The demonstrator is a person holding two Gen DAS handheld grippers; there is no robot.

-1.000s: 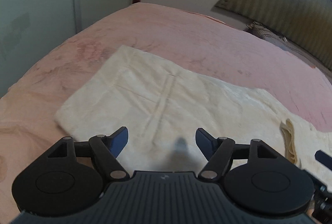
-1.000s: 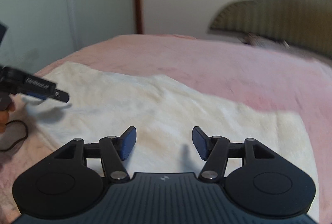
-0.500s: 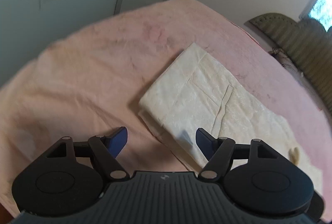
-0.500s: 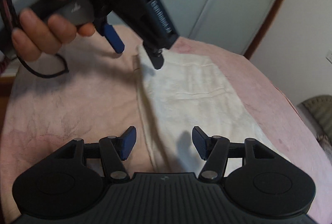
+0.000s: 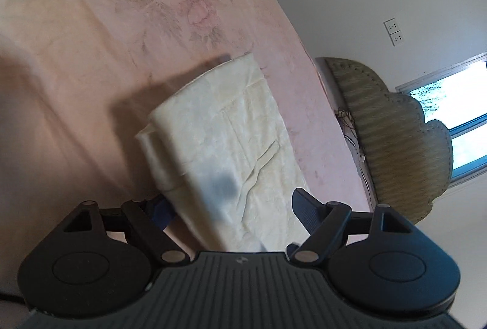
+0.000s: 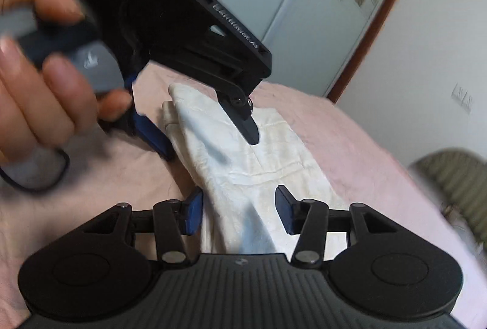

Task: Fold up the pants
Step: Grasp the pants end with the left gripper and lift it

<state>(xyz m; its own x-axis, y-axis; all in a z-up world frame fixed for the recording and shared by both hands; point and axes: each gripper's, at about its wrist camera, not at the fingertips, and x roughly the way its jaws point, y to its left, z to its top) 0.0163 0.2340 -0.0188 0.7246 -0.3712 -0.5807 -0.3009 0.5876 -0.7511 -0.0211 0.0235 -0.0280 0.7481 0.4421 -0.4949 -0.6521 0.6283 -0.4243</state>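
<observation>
Pants (image 5: 231, 143) folded, cream, lying on pink bed (image 5: 91, 55). Left gripper (image 5: 228, 208) jaws opening, straddling the near folded edge, not pressing. Right gripper (image 6: 237, 210) jaws closing around the same edge, pads not yet pressing.

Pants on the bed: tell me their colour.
Cream-white pants, plain; clearest in the left wrist view.

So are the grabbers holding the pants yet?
Not yet. Both grippers, left and right, straddle the folded edge of the cream pants with open fingers; the right has just been closing.
</observation>
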